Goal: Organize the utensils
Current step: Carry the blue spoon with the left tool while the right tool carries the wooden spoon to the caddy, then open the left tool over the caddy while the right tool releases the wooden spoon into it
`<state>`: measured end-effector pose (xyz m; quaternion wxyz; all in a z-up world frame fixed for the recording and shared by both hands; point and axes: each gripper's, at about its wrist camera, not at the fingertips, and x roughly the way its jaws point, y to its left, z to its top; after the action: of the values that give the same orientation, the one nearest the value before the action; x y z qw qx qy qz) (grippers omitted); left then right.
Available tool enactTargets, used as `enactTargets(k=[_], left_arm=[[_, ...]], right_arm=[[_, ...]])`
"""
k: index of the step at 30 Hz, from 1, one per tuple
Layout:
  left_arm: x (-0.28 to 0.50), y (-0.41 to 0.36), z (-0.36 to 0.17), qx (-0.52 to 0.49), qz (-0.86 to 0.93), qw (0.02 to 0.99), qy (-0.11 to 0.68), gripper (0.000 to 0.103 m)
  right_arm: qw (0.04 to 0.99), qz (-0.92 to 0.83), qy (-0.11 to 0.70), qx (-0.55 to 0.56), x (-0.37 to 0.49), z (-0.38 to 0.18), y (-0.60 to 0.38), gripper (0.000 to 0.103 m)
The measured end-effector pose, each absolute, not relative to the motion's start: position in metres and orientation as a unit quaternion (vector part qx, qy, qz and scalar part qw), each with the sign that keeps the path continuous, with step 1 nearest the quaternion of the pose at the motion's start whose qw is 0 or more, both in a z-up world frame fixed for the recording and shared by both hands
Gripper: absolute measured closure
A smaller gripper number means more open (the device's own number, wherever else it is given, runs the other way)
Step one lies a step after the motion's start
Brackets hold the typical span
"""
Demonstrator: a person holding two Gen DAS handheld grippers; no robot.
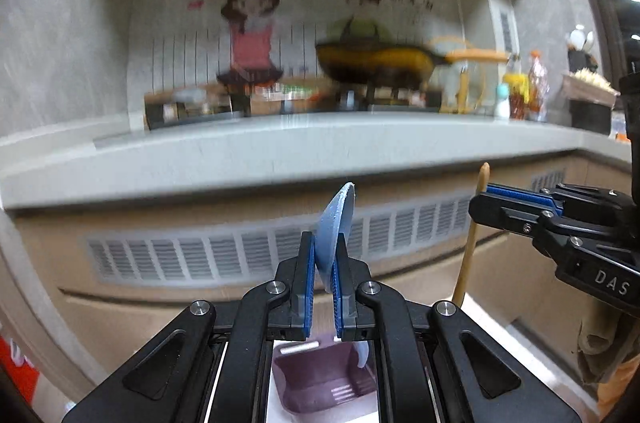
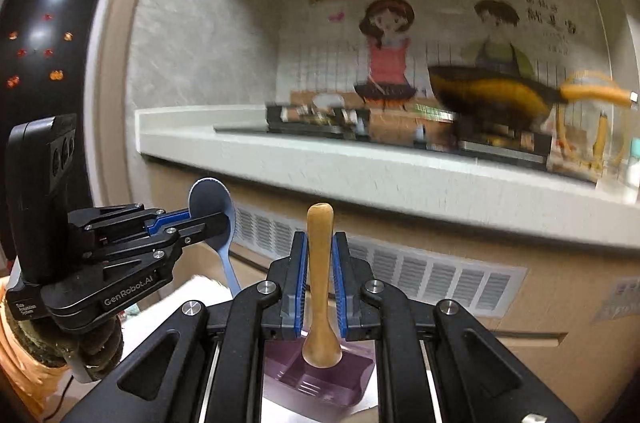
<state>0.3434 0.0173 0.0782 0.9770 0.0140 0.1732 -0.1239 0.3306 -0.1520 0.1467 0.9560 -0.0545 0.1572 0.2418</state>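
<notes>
Left hand-held gripper (image 1: 323, 263) is clenched on a blue spoon (image 1: 334, 223), blue pads pinching it at the neck just under the bowl, so the bowl stands up above the fingertips and the handle hangs down behind them. Over on the other side, the right hand-held gripper (image 2: 320, 271) is grasping a wooden spoon (image 2: 320, 263) around the middle of its handle, rounded handle end pointing up, the wider end dangling below the jaws. Both utensils are up in the air, side by side and apart, neither touching anything but its own pads. Directly beneath each one sits a mauve plastic bin (image 2: 320, 387) with a slotted floor, on a white surface, and it looks to be where these two are headed. So this reads as the carry step: both spoons are picked and held, the drop-off not yet made. The next move, as I judge it, calls for lowering each spoon in line with the bin's opening, tail end first, keeping the two hand-held grippers from bumping each other, then letting go. Beyond them runs a pale desk (image 1: 280, 151) with a yellow pan (image 1: 376, 63) on a stove, all blurred.
</notes>
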Motion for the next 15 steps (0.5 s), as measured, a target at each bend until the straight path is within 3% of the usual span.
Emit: enactTargets(k=[8,10,11,13,15], left_arm=[[0.395,0.022,-0.007,-0.027,-0.127,0.948,0.291,0.092],[0.398,0.026,-0.019,-0.036,-0.124,0.944,0.302,0.088],[0.394,0.027,-0.023,-0.039,-0.124,0.944,0.302,0.085],[0.386,0.032,-0.027,-0.043,-0.121,0.945,0.301,0.078],[0.371,0.039,-0.030,-0.046,-0.116,0.947,0.294,0.063]], right_arm=[[0.933,0.245,0.261,-0.035,0.384,0.058,-0.152,0.089],[0.929,0.243,0.277,-0.034,0.389,0.045,-0.151,0.074],[0.927,0.242,0.286,-0.030,0.391,0.039,-0.152,0.068],[0.923,0.240,0.301,-0.027,0.390,0.031,-0.153,0.067],[0.921,0.236,0.309,-0.029,0.385,0.025,-0.153,0.063]])
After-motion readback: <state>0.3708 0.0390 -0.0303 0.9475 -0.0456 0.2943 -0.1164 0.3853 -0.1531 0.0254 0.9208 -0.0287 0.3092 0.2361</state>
